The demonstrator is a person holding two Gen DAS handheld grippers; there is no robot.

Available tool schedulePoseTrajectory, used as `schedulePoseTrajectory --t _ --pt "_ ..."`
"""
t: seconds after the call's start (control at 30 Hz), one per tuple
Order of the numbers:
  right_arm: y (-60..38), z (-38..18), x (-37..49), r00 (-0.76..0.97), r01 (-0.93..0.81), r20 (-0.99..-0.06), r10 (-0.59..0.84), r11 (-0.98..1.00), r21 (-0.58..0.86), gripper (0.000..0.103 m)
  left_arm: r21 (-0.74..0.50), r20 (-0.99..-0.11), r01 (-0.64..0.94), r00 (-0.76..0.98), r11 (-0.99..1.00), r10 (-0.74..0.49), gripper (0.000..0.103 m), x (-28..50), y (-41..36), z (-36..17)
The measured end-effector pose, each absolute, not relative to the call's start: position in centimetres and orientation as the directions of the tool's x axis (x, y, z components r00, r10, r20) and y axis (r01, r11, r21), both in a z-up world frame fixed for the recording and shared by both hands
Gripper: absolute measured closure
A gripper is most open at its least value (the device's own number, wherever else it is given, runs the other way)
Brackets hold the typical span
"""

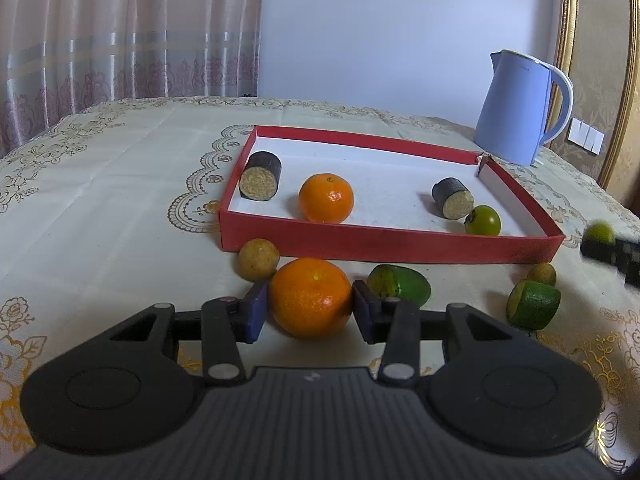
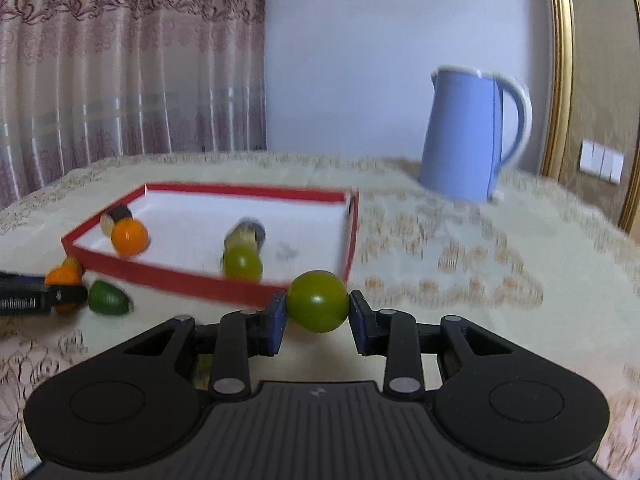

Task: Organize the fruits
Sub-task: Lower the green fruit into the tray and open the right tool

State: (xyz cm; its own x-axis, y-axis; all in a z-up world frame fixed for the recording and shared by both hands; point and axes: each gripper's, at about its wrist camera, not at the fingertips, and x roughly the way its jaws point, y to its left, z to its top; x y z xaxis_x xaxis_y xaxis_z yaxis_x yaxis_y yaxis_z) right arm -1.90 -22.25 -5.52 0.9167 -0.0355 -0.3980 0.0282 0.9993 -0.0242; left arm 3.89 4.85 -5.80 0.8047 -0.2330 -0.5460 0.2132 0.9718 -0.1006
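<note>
Left gripper [image 1: 311, 307] pinches orange [image 1: 311, 298] on tablecloth [image 1: 112, 184], before red tray [image 1: 384, 240]. Right gripper [image 2: 317, 307] pinches green tomato [image 2: 317, 301], lifted.

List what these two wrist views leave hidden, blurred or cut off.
- Left wrist view: the right gripper is blurred and cut by the right edge; its jaws are unclear there.
- Right wrist view: motion blur smears the red box and its contents.
- Right wrist view: the left gripper hides most of the orange.
</note>
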Motion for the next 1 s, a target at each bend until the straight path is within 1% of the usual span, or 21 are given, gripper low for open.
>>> schedulePoseTrajectory --t 0.1,0.2,0.33,0.5,0.63,1.0 --pt "-21.9 -4.3 -0.4 0.927 0.020 -0.372 -0.041 0.998 -0.059 0.071 -0.107 -0.546 0.213 0.804 0.971 -0.237 0.062 3.9 4.9 -5.8" --pt "-21.6 -3.9 2.3 0.923 0.004 -0.383 -0.032 0.997 -0.072 0.071 -0.109 -0.546 0.214 0.803 0.971 -0.239 0.062 4.0 4.9 -5.8" --pt "-21.4 -4.5 5.6 0.906 -0.014 -0.422 -0.028 0.995 -0.096 0.071 -0.105 -0.547 0.216 0.803 0.971 -0.238 0.062 4.0 4.9 -5.8" --pt "-21.6 -5.9 9.0 0.869 -0.020 -0.494 -0.014 0.998 -0.065 0.071 -0.109 -0.549 0.216 0.801 0.970 -0.240 0.062 4.0 4.9 -5.8" --pt "-21.7 -6.8 10.4 0.849 -0.021 -0.528 -0.004 0.999 -0.041 0.071 -0.107 -0.550 0.217 0.800 0.970 -0.239 0.062 4.0 4.8 -5.8" --pt "-21.7 -7.4 11.0 0.836 -0.020 -0.549 -0.004 0.999 -0.037 0.070 -0.094 -0.554 0.217 0.800 0.972 -0.233 0.062 4.1 4.7 -5.9"
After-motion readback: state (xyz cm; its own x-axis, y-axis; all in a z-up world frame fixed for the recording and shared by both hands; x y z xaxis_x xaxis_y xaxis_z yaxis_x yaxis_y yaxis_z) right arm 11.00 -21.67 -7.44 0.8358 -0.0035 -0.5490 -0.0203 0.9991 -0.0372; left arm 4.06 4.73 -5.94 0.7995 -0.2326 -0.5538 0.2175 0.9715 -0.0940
